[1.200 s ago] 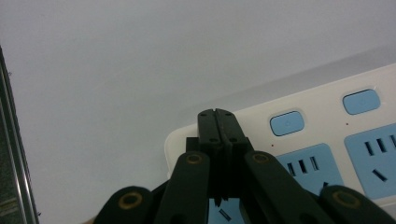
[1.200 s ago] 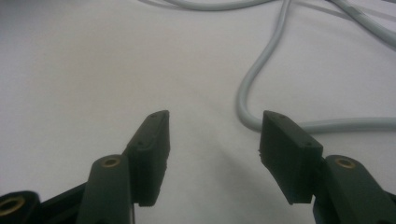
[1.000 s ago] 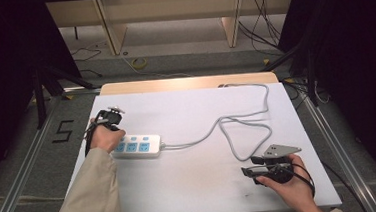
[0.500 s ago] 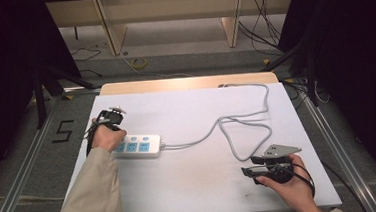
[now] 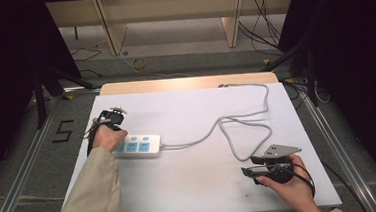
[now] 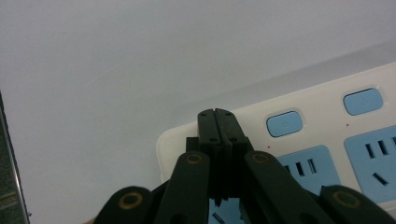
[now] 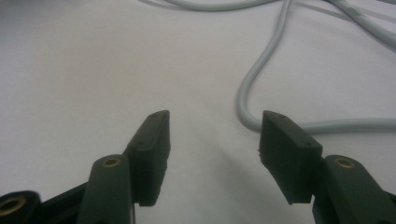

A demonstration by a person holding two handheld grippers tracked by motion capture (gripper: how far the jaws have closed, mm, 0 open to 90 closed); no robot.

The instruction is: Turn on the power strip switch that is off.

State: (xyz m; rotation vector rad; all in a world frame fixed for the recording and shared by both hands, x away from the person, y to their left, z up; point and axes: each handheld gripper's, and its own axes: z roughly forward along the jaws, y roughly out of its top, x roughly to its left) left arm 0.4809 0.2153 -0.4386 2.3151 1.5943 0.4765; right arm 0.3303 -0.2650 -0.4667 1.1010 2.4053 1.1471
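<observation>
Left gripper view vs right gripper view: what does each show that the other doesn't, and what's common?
The left gripper view alone has the power strip, with blue sockets and switch buttons, and the left hand-held gripper over its end, jaws closed together. The right gripper view alone has the grey cord curving across the table, and the right hand-held gripper with jaws apart, nothing between them. Both share the white tabletop.
</observation>
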